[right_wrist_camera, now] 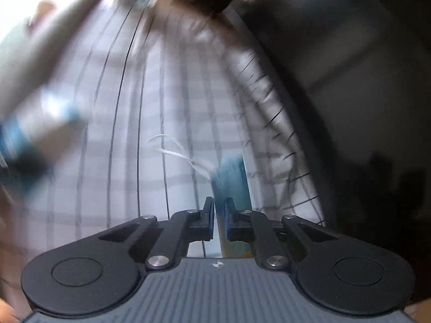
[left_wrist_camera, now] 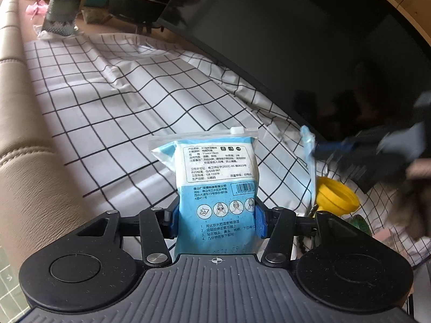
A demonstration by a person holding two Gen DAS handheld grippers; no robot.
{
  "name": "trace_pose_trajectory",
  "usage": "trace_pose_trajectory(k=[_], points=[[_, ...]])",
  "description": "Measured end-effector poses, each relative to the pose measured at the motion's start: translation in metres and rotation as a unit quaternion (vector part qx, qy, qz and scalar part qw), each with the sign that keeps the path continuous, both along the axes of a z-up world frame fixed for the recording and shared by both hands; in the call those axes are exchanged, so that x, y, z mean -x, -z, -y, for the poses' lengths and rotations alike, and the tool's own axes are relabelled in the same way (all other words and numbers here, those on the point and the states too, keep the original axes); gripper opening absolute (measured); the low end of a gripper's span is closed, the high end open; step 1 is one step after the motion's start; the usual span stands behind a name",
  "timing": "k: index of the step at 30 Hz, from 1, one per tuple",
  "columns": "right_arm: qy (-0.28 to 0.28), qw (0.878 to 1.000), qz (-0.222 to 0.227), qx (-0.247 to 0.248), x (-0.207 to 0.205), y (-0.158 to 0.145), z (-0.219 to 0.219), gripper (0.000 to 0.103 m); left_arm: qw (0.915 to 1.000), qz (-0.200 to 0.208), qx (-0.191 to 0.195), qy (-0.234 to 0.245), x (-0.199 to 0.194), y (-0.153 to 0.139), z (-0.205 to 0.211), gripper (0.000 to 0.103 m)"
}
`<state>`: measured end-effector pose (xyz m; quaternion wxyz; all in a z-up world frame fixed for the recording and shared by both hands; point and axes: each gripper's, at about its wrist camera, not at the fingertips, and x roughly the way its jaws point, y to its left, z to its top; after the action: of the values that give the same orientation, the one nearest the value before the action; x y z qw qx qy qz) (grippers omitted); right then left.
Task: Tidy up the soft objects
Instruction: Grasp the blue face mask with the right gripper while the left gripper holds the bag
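Cotton pad pouch (left_wrist_camera: 215, 185): held upright above the checked tablecloth (left_wrist_camera: 107, 94), clamped at its lower half by the left gripper (left_wrist_camera: 214, 220). It looks light and squashy with slick film, best taken mid-body. The right gripper (right_wrist_camera: 219, 215) is nearly closed on a thin blue packet (right_wrist_camera: 231, 177). Heavy blur hides that packet's identity. A yellow funnel (left_wrist_camera: 336, 196) sits near the tablecloth's right edge.

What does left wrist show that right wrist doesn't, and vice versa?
Left wrist only: sharp view of the left gripper clamping a blue cotton-pad pouch, a yellow funnel, a potted plant.
Right wrist only: the right gripper nearly shut on a thin blue bag edge, heavily motion-blurred.
Both: the checked cloth and dark screen.
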<state>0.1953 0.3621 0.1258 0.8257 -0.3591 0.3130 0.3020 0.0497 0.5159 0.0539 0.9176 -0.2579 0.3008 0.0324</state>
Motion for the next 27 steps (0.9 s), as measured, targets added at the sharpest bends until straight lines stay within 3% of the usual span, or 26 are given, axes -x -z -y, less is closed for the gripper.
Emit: trace_pose_trajectory(k=[5,9,10,11,13,18,22,25,27], points=[[0.029,0.996,-0.025,-0.084,-0.008,-0.060,0.022,0.004,1.0000,-0.004,-0.005,0.002,-0.016,-0.006,0.008,0.055],[0.013,0.998,-0.019,-0.066,-0.002,-0.056,0.038,0.008,0.9999,0.001,-0.011,0.011,-0.020,-0.010,0.019,0.055],[0.010,0.998,-0.028,-0.056,-0.001,-0.049,0.042,0.018,0.9999,0.001,-0.011,0.013,-0.020,-0.010,0.020,0.055],[0.008,0.998,-0.036,-0.043,0.000,-0.042,0.044,0.038,0.9999,0.000,-0.011,0.013,-0.020,-0.010,0.020,0.055],[0.007,0.999,-0.038,-0.022,-0.001,-0.025,0.047,0.061,0.9999,-0.004,-0.008,0.013,-0.019,-0.009,0.019,0.055],[-0.008,0.998,-0.044,0.032,-0.011,0.013,0.035,0.062,0.9999,-0.009,0.002,0.010,-0.015,-0.006,0.014,0.055],[-0.049,0.996,-0.010,0.073,-0.016,0.044,0.015,0.062,0.9997,-0.018,0.013,0.009,-0.011,0.001,0.011,0.055],[-0.035,0.996,-0.016,0.079,-0.042,0.057,0.004,0.062,0.9994,-0.029,0.016,0.011,-0.007,0.005,0.008,0.055],[-0.014,0.997,-0.049,0.058,-0.065,0.057,0.003,0.062,0.9991,-0.035,0.019,0.010,-0.005,0.008,0.007,0.055]])
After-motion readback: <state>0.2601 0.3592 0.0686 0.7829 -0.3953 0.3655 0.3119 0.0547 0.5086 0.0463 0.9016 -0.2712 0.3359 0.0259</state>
